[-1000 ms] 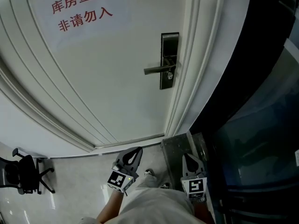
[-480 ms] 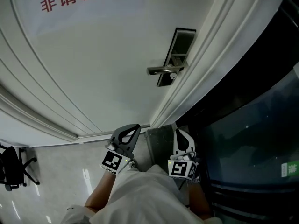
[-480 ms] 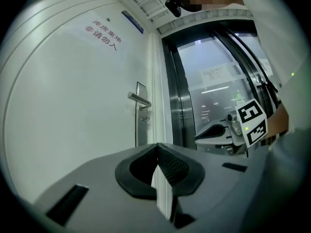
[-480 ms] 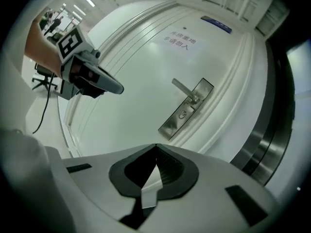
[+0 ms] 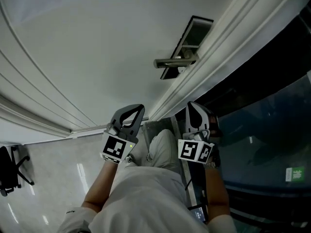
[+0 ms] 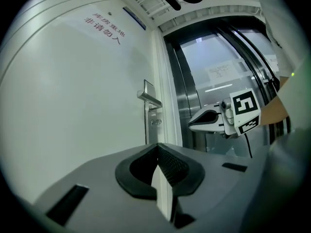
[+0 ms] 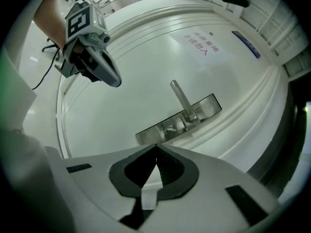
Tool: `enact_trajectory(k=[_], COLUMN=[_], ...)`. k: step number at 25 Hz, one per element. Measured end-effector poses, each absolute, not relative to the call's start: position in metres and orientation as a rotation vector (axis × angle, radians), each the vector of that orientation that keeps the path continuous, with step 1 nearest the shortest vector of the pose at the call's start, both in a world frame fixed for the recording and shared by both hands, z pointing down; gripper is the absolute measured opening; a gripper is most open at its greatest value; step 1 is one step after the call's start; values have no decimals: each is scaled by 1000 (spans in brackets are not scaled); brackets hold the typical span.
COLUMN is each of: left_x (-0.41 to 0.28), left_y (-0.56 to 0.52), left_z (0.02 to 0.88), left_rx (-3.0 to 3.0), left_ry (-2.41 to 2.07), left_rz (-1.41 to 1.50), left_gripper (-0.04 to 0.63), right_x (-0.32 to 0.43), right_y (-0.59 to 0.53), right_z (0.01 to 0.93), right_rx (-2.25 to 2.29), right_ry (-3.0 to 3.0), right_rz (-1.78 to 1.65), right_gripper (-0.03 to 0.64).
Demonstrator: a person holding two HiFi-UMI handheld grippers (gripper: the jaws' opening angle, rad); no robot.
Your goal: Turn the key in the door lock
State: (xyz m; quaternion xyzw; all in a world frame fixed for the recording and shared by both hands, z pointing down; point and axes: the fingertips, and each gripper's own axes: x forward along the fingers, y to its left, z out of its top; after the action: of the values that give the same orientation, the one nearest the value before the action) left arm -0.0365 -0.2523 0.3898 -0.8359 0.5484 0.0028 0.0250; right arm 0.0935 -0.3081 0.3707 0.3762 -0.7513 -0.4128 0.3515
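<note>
A white door carries a dark lock plate with a silver lever handle. Just under the lever sits the keyhole with a small key; its detail is too small to make out. My left gripper is shut on nothing, below and left of the lock and well short of it. My right gripper is also shut and empty, below the lock by the door frame. In the right gripper view the lock plate, lever and key lie just beyond the gripper's closed tips. The left gripper view shows the lever far ahead.
A ribbed white door frame runs right of the lock, with dark glass panels beyond it. A metal threshold plate lies at the foot of the door. An office chair stands at the far left on the glossy floor. Red characters are printed high on the door.
Both grippers have come up and closer to the door. The right gripper has rolled, so its marker cube now faces differently. The head view has tilted, moving the lock up and right.
</note>
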Motion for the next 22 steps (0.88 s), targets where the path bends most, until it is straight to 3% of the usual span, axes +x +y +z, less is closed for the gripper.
enact_trajectory(k=[14,19,21,22], left_x=[-38,-37,-36,-36], left_y=[-302,-307,-309,-309], left_z=[362,364,367,369], left_rx=[-2514,-2516,-2524,-2532], left_ry=[1609,1601,1608,1616], left_rz=[-131,-128,-127,-118], left_gripper=[4,3,3,5], right_x=[43,41,43,43], right_y=[-388,-390,-391,-392], right_z=[348,347,354,358], right_rx=[844,805,766,748], right_ry=[-1803,-1749,-1725,-1708], right_rz=[-1332,-1402,-1385,-1386], right_gripper=[3,42,132,133])
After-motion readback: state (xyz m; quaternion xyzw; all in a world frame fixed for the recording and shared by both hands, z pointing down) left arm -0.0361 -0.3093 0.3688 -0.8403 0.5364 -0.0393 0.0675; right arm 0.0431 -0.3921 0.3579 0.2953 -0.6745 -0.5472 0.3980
